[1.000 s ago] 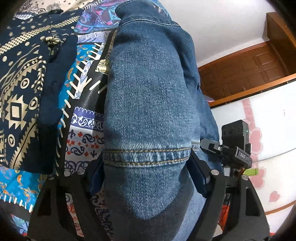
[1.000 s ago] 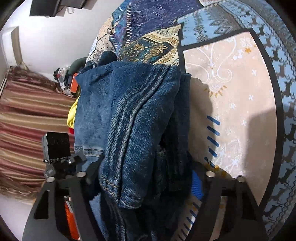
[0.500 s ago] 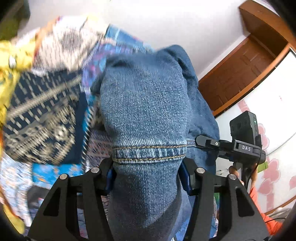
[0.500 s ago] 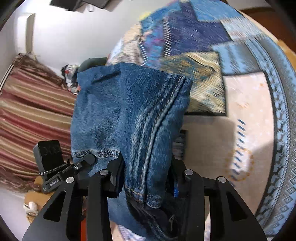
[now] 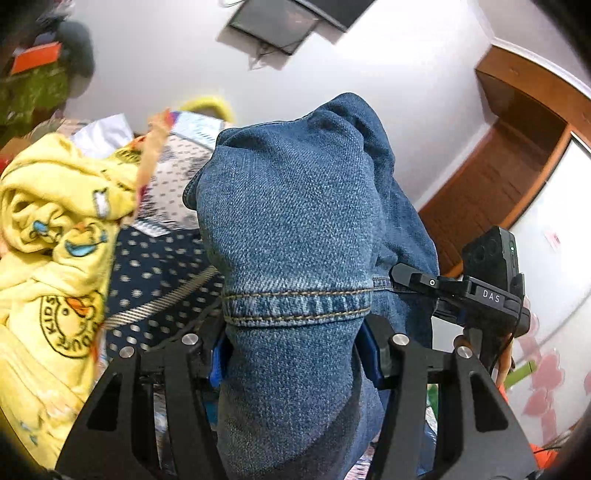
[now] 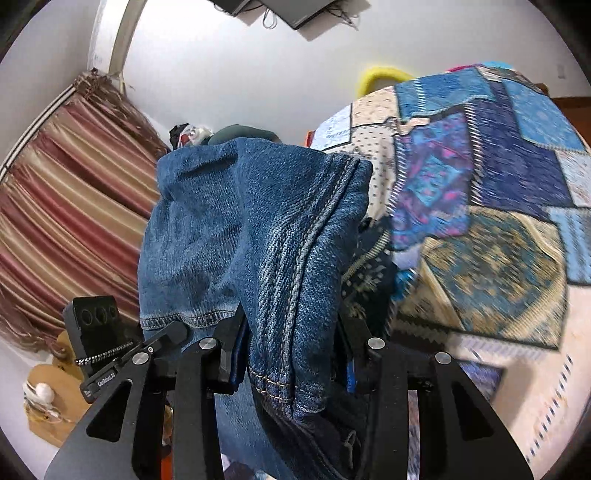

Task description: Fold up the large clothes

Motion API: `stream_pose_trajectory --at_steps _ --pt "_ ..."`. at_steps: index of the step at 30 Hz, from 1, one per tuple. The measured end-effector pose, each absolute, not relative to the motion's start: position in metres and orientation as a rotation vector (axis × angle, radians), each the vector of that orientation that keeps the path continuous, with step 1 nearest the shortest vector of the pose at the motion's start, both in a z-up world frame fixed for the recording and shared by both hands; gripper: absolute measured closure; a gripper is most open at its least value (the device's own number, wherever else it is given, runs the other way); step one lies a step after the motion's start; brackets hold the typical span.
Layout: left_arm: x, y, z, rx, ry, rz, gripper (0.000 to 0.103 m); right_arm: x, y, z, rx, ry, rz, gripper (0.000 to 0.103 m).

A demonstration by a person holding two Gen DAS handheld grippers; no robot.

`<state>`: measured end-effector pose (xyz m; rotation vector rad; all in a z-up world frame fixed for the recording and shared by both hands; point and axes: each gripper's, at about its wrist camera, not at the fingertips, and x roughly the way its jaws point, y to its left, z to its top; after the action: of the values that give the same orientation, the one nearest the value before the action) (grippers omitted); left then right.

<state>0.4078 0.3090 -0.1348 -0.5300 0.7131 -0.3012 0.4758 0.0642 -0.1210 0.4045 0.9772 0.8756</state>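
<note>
A pair of blue jeans [image 5: 295, 236] fills the middle of both views. My left gripper [image 5: 295, 354] is shut on a folded part with a stitched hem. My right gripper [image 6: 291, 354] is shut on a thick fold of the same jeans [image 6: 258, 229] with a side seam. The denim is held up above the patchwork bedspread [image 6: 480, 192]. Each gripper shows at the edge of the other's view. The fingertips are hidden by cloth.
A yellow printed garment [image 5: 48, 258] lies heaped at left on the bed. A dark dotted cloth [image 5: 155, 266] lies beside it. A striped curtain [image 6: 62, 192] hangs at left. A wooden wardrobe [image 5: 509, 162] stands at right. A dark screen [image 5: 280, 22] hangs on the white wall.
Both grippers have closed tighter on the jeans and lifted them off the bed, tilting upward. The wall and the far end of the bed have come into view.
</note>
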Motion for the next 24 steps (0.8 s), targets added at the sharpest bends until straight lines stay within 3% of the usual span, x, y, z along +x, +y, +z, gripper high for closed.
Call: stream_pose_trajectory --at_steps 8,11,13,16,21,24 --pt "0.464 0.37 -0.232 -0.606 0.894 -0.193 0.046 0.521 0.136 -0.207 0.292 1.104 0.78 0.067" --pt "0.479 0.384 -0.293 -0.597 1.005 -0.092 0.038 0.526 0.144 -0.244 0.187 1.126 0.717 0.068" --pt "0.472 0.394 -0.306 -0.667 0.957 -0.111 0.037 0.525 0.143 -0.257 0.199 1.155 0.739 0.068" --pt "0.464 0.391 -0.3 -0.649 0.948 -0.103 0.034 0.515 0.137 -0.257 0.125 1.106 0.706 0.049" --pt "0.443 0.367 -0.275 -0.46 0.946 -0.003 0.029 0.492 0.131 -0.246 0.033 1.105 0.683 0.04" --pt "0.427 0.354 -0.272 -0.365 0.981 0.008 0.026 0.478 0.127 -0.247 -0.009 1.102 0.657 0.027"
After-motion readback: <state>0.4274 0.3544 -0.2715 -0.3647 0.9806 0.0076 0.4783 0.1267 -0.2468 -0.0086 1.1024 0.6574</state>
